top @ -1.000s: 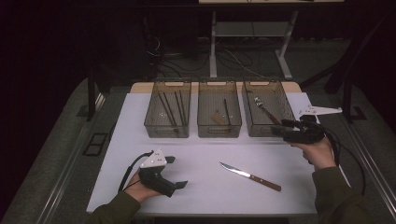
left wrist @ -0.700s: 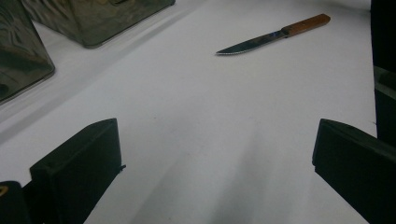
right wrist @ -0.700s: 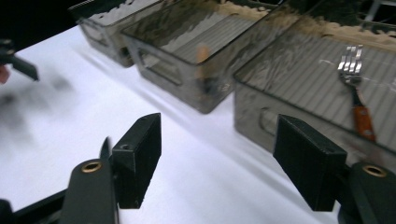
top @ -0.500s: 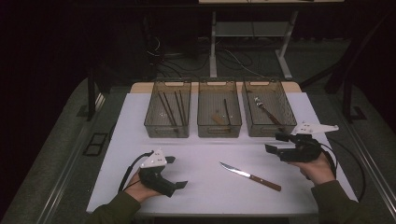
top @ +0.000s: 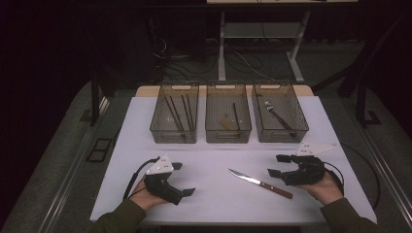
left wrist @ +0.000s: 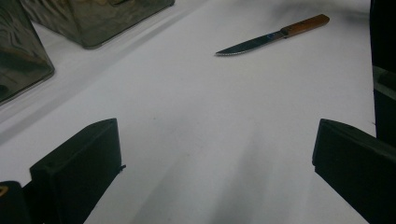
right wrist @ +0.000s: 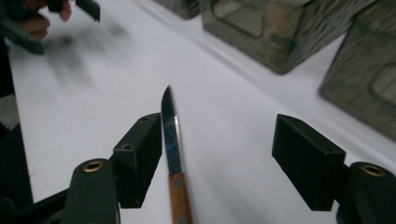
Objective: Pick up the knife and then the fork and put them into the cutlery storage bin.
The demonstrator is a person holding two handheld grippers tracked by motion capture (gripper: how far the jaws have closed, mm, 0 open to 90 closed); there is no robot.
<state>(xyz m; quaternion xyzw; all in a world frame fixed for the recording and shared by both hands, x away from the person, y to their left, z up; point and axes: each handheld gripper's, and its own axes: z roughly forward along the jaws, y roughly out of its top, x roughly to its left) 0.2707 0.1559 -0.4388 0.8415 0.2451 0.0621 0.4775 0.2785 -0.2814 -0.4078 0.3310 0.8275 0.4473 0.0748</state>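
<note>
Knife (top: 261, 182) lies flat, tip toward L gripper (top: 185, 179), handle under R gripper (top: 275, 165); both jaws wide, empty.

The knife (right wrist: 172, 140) has a glossy metal blade and a smooth brown wooden handle. The worktop (top: 214, 160) looks matt white, and the 3 bins (top: 228, 120) at 12 o'clock are translucent smoky plastic. Both tongs (right wrist: 219, 163) have matt black pads.

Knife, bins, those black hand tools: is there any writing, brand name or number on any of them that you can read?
None can be read.
Knife: blade and wooden handle look plain.
Bins: no label visible.
Left gripper and right gripper: no markings visible.
White table: plain.
</note>
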